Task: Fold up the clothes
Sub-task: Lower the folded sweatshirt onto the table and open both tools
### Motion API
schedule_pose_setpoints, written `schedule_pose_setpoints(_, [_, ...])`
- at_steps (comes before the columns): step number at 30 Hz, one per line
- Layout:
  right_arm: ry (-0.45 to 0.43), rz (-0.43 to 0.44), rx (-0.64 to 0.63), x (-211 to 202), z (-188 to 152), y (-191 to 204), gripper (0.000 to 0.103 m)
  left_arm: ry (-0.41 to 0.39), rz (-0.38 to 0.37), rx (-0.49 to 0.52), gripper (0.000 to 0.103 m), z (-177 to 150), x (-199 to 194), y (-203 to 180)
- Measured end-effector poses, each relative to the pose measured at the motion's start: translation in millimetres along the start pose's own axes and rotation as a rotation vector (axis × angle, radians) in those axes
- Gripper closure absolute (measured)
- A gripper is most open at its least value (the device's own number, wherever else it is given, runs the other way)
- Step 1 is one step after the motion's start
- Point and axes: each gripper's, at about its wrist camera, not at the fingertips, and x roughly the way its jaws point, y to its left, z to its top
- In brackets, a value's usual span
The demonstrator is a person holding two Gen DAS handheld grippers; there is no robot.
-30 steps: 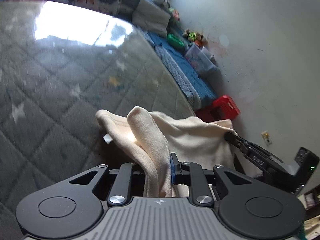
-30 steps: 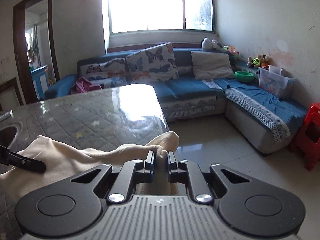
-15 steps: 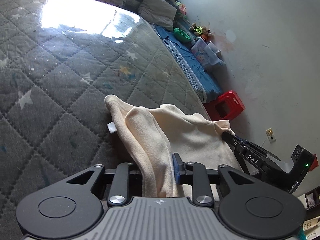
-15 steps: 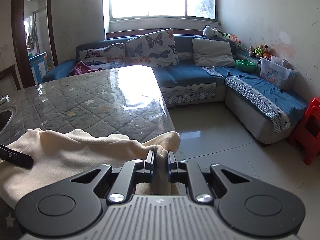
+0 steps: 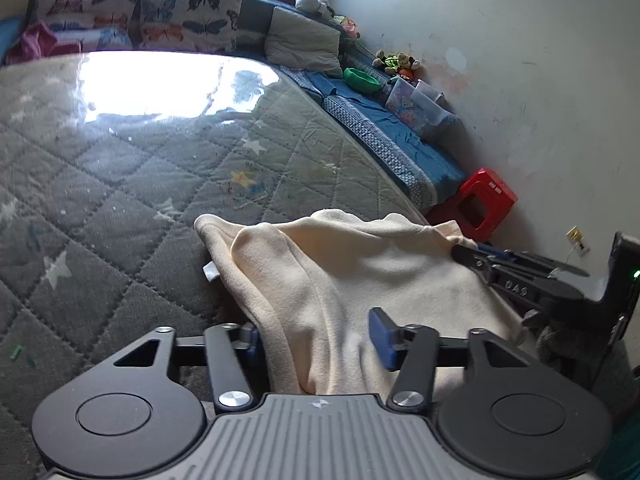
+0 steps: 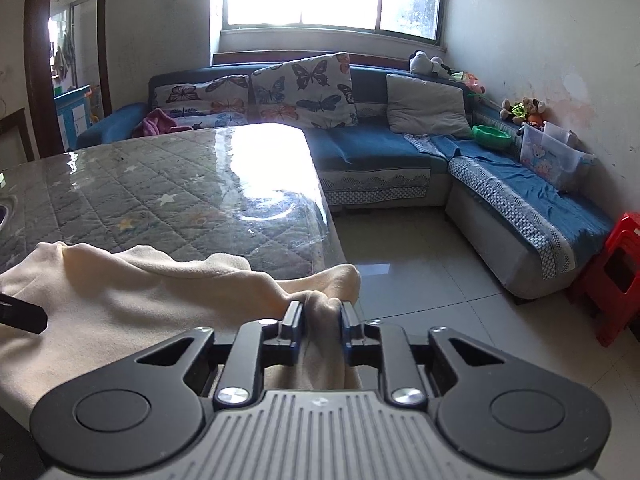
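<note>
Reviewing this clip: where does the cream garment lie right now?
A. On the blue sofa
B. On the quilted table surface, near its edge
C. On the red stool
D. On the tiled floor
B: the cream garment lies spread on the quilted table surface at its near edge, with a fold of it between the fingers of each hand-held gripper.

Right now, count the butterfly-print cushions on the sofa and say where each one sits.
2. The larger butterfly cushion leans upright against the middle of the sofa back; the smaller butterfly cushion leans beside it on the doorway side. The table edge hides the seat below, so another could be concealed.
</note>
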Motion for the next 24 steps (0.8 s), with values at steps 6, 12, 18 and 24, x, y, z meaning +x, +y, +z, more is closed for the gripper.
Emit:
schedule_pose_setpoints(6, [-0.038, 0.024, 0.007, -30, -7, 5, 0.070, -0.020, 0.067, 0.091, 0.028, -9, -4, -14])
schedule_pose_setpoints(12, [-0.071, 0.095, 0.009, -62, -19, 22, 0.064, -0.040, 0.126, 0.160, 0.021, -16, -8, -24])
schedule_pose_setpoints(18, [-0.064, 0.125, -0.001, -76, -37, 40, 0.062, -0.056, 0.156, 0.198, 0.018, -25, -12, -30])
schedule_pose_setpoints(24, [-0.038, 0.101, 0.014, -73, -50, 42, 0.062, -0.073, 0.179, 0.217, 0.016, -32, -16, -32])
